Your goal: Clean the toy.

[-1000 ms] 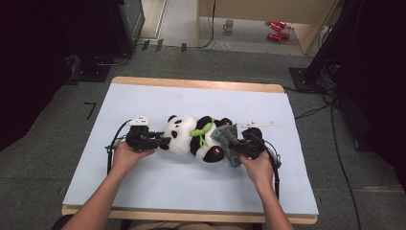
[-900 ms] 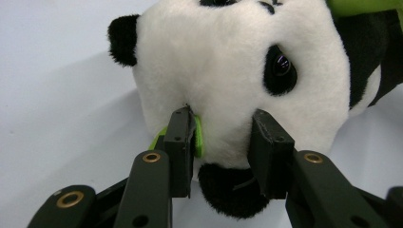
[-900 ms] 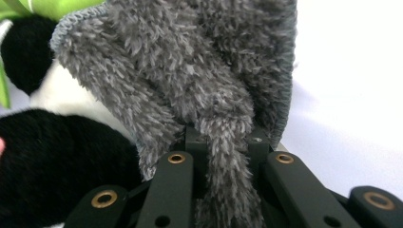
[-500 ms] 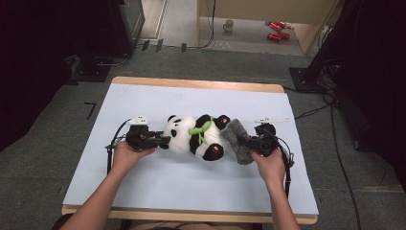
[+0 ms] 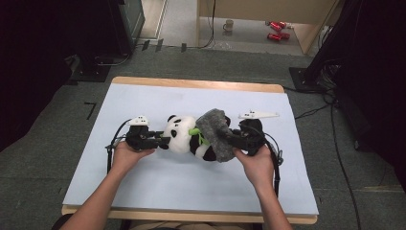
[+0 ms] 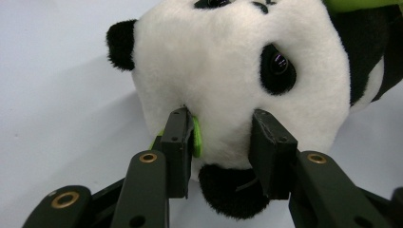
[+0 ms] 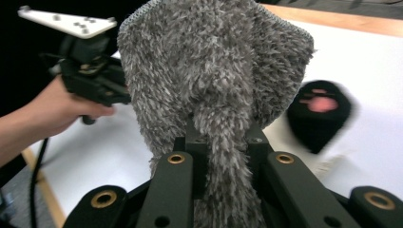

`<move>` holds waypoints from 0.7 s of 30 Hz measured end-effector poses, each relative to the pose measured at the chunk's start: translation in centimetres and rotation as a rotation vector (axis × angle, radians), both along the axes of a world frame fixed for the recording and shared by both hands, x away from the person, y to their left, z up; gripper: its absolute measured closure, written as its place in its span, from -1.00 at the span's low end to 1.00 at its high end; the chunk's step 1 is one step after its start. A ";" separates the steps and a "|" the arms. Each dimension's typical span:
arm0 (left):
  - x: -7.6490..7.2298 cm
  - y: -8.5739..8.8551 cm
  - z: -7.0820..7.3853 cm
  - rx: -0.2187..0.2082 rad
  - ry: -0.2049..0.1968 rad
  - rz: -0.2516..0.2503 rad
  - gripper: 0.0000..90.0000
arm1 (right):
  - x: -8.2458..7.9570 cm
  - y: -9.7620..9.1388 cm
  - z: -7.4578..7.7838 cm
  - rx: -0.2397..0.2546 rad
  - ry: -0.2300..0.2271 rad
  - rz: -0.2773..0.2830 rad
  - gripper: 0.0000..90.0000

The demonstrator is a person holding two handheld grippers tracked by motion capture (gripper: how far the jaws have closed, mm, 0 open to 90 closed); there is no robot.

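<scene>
My left gripper (image 6: 221, 142) fingers are pinching the head of the black-and-white plush panda toy (image 5: 184, 135), having just eased a little wider, pinning it on the white table mat (image 5: 143, 187). To the panda's right, my right gripper (image 7: 223, 142) is clamping the fuzzy grey knitted garment (image 5: 216, 133) tight, lifting it over the panda's body. I judge the dressing barely begun: the garment is draping, not yet pulled on.

Lifted the grey sock (image 5: 218, 134) in the right gripper (image 5: 238, 140) from beside the panda (image 5: 184, 136) up toward frame centre, draping it over the toy's body. Eased the left gripper (image 5: 163, 141) slightly wider around the panda's head.
</scene>
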State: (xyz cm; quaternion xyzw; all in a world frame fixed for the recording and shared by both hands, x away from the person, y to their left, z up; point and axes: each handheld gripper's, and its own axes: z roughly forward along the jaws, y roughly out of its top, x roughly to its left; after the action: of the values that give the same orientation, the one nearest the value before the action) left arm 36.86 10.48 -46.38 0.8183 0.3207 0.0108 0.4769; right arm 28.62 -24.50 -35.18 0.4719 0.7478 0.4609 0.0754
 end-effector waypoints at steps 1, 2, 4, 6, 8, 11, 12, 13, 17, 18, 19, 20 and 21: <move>0.0 0.0 0.0 0.001 0.000 0.000 0.36 | -0.2 0.8 -0.1 -0.001 0.006 0.017 0.76; 0.0 0.0 0.0 0.003 0.000 -0.001 0.35 | -0.3 2.1 -0.4 -0.012 0.017 0.043 0.76; 0.0 0.0 0.0 0.003 -0.004 0.000 0.35 | -0.4 2.6 -0.6 -0.019 0.020 0.054 0.76; 0.0 0.0 0.1 0.005 -0.008 -0.001 0.33 | -0.4 3.7 -1.3 -0.028 0.038 0.074 0.76; 0.0 0.0 0.1 0.006 -0.012 -0.004 0.32 | -0.5 4.3 -2.0 -0.029 0.053 0.082 0.76; 0.0 0.0 0.1 0.007 -0.017 -0.007 0.31 | -0.4 4.8 -3.1 -0.048 0.069 0.085 0.76; -0.1 0.0 0.1 0.006 -0.019 -0.009 0.31 | -0.3 4.8 -3.5 -0.050 0.078 0.080 0.76; -0.1 0.0 0.1 0.004 -0.020 -0.013 0.30 | -0.2 4.7 -3.8 -0.064 0.083 0.073 0.76; -0.1 0.0 0.1 -0.006 -0.038 -0.021 0.02 | 0.3 4.0 -5.0 -0.080 0.091 0.050 0.76; -0.1 0.1 0.2 -0.009 -0.044 -0.018 0.02 | 0.3 3.9 -5.1 -0.091 0.080 0.047 0.76; -0.1 0.1 0.3 -0.013 -0.047 -0.016 -0.11 | 0.5 3.8 -5.1 -0.115 0.057 0.037 0.76; -0.1 0.2 0.4 -0.018 -0.047 -0.016 -0.11 | 0.5 3.8 -5.1 -0.115 0.057 0.037 0.76; -0.1 0.3 0.6 -0.024 -0.049 -0.025 -0.14 | 0.5 3.7 -5.1 -0.115 0.054 0.034 0.76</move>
State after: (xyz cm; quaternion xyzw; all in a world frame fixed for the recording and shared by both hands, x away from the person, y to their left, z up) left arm 36.77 10.74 -45.81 0.8159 0.2988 0.0213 0.4946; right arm 29.16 -20.79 -40.23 0.4662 0.7827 0.4055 0.0745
